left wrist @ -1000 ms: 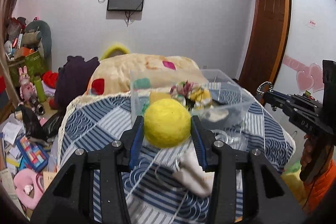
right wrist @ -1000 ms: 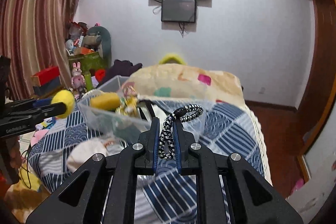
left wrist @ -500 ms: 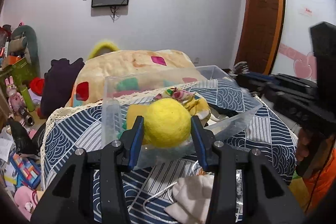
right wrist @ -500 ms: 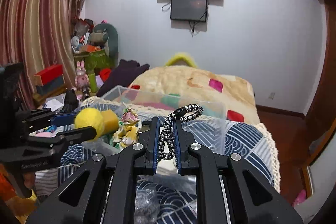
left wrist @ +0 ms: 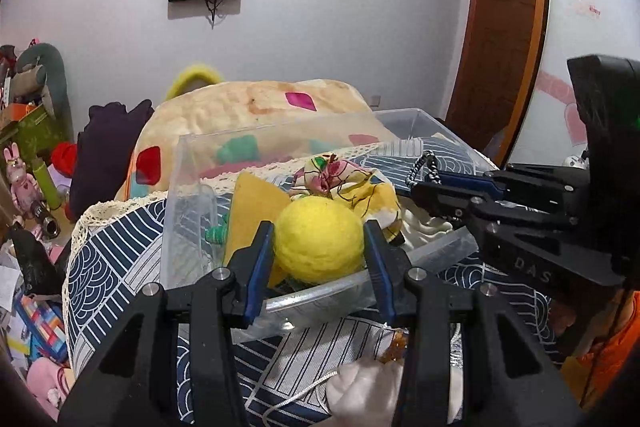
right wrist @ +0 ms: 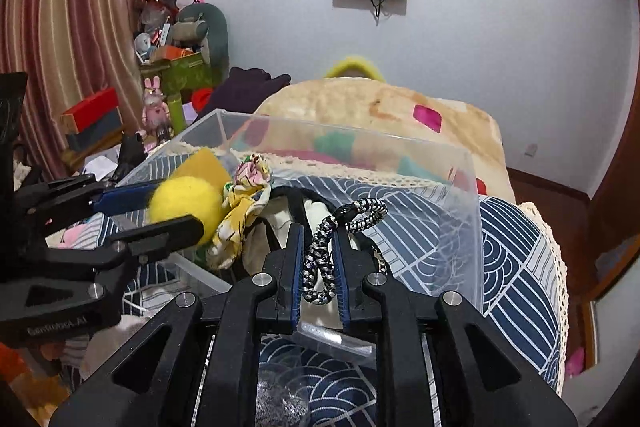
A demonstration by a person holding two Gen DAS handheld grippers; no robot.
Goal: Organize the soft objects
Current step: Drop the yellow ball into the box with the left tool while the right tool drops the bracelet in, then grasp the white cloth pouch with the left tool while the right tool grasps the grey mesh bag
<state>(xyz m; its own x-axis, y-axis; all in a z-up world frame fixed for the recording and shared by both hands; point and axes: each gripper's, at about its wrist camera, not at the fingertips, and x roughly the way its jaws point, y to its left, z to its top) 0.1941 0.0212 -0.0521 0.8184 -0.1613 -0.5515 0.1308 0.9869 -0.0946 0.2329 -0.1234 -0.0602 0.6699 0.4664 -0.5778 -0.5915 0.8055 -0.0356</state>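
Note:
My left gripper (left wrist: 319, 245) is shut on a yellow felt ball (left wrist: 318, 239) and holds it just over the near rim of a clear plastic bin (left wrist: 188, 163) on the bed. My right gripper (right wrist: 318, 259) is shut on a black-and-white braided cord (right wrist: 320, 263) and holds it over the bin's near rim (right wrist: 340, 341). The bin holds a yellow sponge (left wrist: 254, 205), a floral cloth (left wrist: 348, 183) and white fabric (left wrist: 420, 223). The ball also shows at the left of the right wrist view (right wrist: 184, 205), and the cord at the right of the left wrist view (left wrist: 420, 169).
The bin sits on a blue patterned quilt (right wrist: 516, 247) with a cream blanket roll (left wrist: 256, 107) behind it. A white soft item (left wrist: 368, 391) lies on the quilt in front of the bin. Toys and boxes (right wrist: 168, 67) crowd the left side of the room.
Both grippers have moved forward toward the bin, which now looks nearer. The ball and the cord now sit over the bin's near rim. Both grips are unchanged.

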